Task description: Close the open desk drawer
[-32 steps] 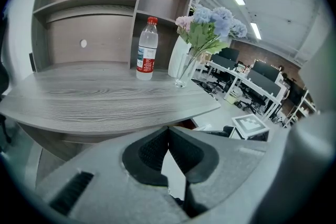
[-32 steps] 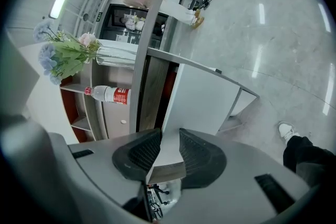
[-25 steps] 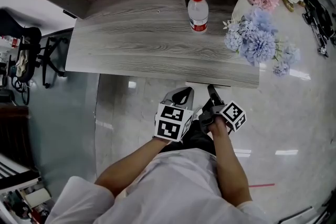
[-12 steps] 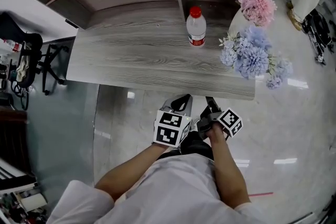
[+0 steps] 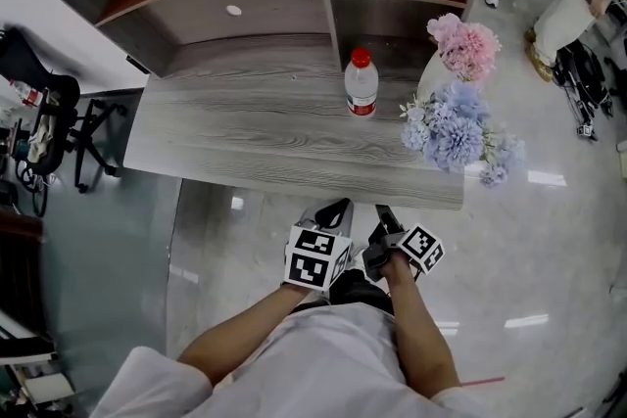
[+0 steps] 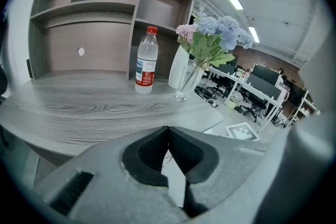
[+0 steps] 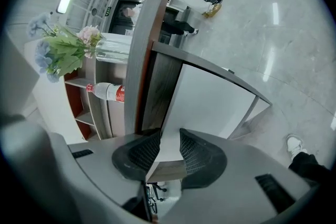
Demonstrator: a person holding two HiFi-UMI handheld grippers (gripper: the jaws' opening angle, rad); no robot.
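A white drawer front (image 7: 215, 97) sits under the grey wood desk top (image 5: 255, 127); the head view does not show it. My right gripper (image 7: 169, 139) is turned on its side, and the white panel fills the gap between its pads, so it is shut on the drawer front. From above, the right gripper (image 5: 382, 213) is just below the desk's front edge. My left gripper (image 5: 335, 209) hovers beside it, apart from the drawer. In its own view the left gripper (image 6: 168, 128) has its tips together with nothing held, and it looks across the desk top.
A water bottle (image 5: 361, 83) with a red cap and a vase of flowers (image 5: 456, 127) stand on the desk's right half. A shelf unit (image 5: 245, 5) rises behind. A dark chair (image 5: 49, 127) stands at the left. The floor is glossy marble.
The head view has shifted and shows more of the shelves. Both grippers stay at the desk's front edge, with no visible change in their jaws.
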